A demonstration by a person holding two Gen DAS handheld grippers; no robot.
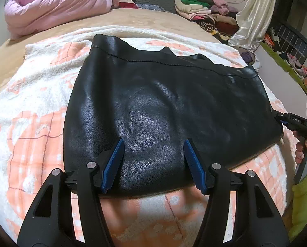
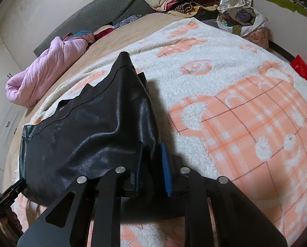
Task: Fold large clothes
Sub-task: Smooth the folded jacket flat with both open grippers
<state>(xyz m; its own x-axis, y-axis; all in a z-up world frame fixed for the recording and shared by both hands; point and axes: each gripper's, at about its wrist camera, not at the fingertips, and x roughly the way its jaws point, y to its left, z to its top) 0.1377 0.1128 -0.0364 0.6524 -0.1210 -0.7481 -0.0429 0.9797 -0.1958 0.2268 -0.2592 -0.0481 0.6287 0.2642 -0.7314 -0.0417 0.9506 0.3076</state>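
Black garment [image 1: 170, 107] – peach-white checked blanket [image 1: 40, 107]

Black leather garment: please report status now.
Left tool open over black leather garment. Right tool shut on its corner. Nothing in the way on white-and-orange fleece blanket.

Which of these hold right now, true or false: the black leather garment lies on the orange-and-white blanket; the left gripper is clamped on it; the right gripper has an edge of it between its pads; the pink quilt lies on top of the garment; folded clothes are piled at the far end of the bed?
1. The black leather garment lies on the orange-and-white blanket. True.
2. The left gripper is clamped on it. False: its jaws stand apart over the garment.
3. The right gripper has an edge between its pads. True.
4. The pink quilt lies on the garment. False: it sits apart, far back.
5. Folded clothes are piled at the far end. True.
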